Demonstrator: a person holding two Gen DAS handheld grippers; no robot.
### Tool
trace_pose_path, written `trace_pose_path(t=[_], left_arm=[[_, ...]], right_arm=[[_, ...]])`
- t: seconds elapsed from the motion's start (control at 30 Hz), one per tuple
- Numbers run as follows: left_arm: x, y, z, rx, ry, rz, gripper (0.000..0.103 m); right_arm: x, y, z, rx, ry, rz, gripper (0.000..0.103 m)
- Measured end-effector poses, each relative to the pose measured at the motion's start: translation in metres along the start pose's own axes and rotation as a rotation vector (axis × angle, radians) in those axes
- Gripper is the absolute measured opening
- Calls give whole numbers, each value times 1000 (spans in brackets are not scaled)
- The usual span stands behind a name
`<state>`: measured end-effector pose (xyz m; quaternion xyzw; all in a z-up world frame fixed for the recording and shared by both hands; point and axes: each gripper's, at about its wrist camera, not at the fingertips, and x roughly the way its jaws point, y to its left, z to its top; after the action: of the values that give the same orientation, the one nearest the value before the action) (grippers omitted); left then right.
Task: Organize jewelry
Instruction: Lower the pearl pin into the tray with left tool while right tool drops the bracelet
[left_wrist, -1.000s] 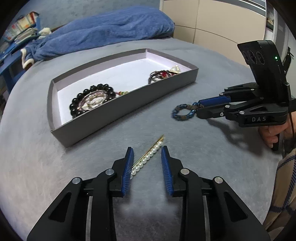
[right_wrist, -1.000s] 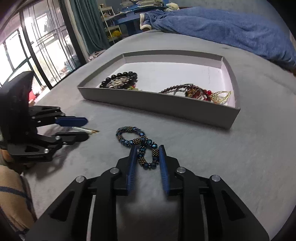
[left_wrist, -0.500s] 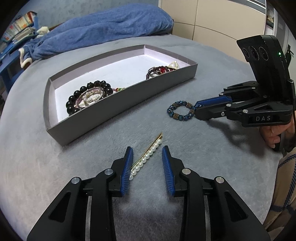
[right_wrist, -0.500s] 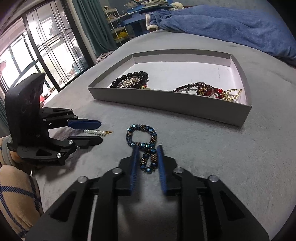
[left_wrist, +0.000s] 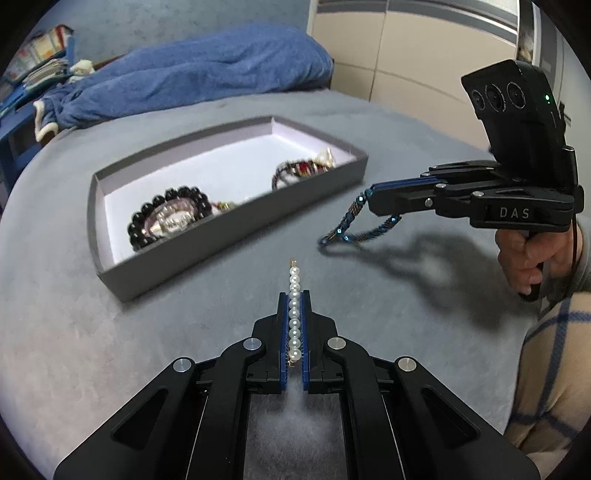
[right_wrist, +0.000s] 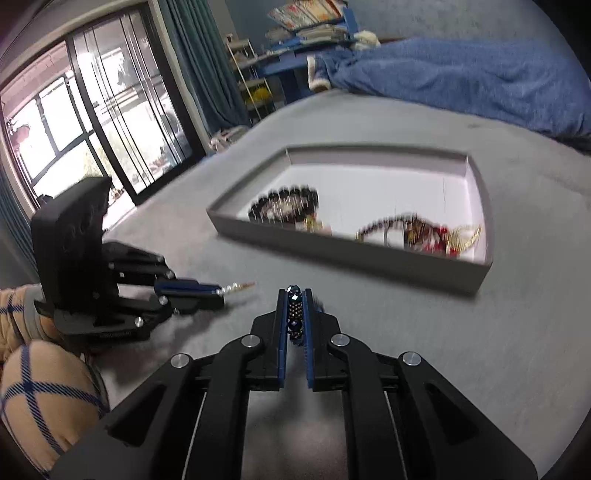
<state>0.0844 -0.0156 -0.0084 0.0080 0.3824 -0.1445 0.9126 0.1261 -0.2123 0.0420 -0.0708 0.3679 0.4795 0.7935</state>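
Observation:
My left gripper (left_wrist: 294, 297) is shut on a pearl hair clip (left_wrist: 294, 291) and holds it above the grey bed cover; it also shows in the right wrist view (right_wrist: 218, 291) with the clip's tip (right_wrist: 236, 287) sticking out. My right gripper (right_wrist: 295, 295) is shut on a blue beaded bracelet (right_wrist: 294, 314), which hangs from it in the left wrist view (left_wrist: 354, 225), lifted to the right of the tray. The grey tray (left_wrist: 236, 225) holds a black bead bracelet (left_wrist: 168, 216) and a dark red bracelet (left_wrist: 299, 170).
A blue blanket (left_wrist: 177, 81) lies at the far side of the bed. A window and curtain (right_wrist: 110, 122) stand to the left in the right wrist view. The person's hand (left_wrist: 528, 254) and checked sleeve (left_wrist: 554, 369) are at right.
My left gripper closed on the pearl hair clip and lifted it. My right gripper closed on the blue bracelet and raised it off the cover.

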Motion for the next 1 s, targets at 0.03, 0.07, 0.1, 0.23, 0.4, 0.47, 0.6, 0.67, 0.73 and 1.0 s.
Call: trace_pose_path(t=[0.03, 0.07, 0.1, 0.23, 0.4, 0.47, 0.6, 0.67, 0.73, 1.0], left_arm=[[-2, 2, 2, -8, -10, -1, 6], [-4, 4, 5, -17, -20, 3, 6], [-6, 6, 9, -24, -30, 8, 6], [-12, 13, 24, -47, -66, 25, 6], [-15, 23, 43, -73, -98, 47, 6], [-14, 29, 49, -89, -105, 57, 6], [-12, 39, 56, -121, -111, 74, 6], [-7, 45, 61, -137, -105, 93, 6], [-3, 51, 66, -154, -99, 114, 6], [23, 63, 87, -167, -47, 158, 6]], right_arm=[[-2, 0, 4, 0, -10, 0, 7], [-4, 1, 10, 1, -25, 1, 7], [-6, 1, 15, -1, -37, 1, 7], [-11, 1, 32, -11, -70, -13, 7], [-13, -3, 49, -13, -94, -39, 7], [-12, -5, 54, -11, -99, -50, 7], [-6, -11, 64, -3, -101, -70, 7], [-3, -14, 68, 4, -99, -78, 7], [2, -16, 74, 16, -95, -82, 7], [35, -7, 90, 13, -50, -76, 7]])
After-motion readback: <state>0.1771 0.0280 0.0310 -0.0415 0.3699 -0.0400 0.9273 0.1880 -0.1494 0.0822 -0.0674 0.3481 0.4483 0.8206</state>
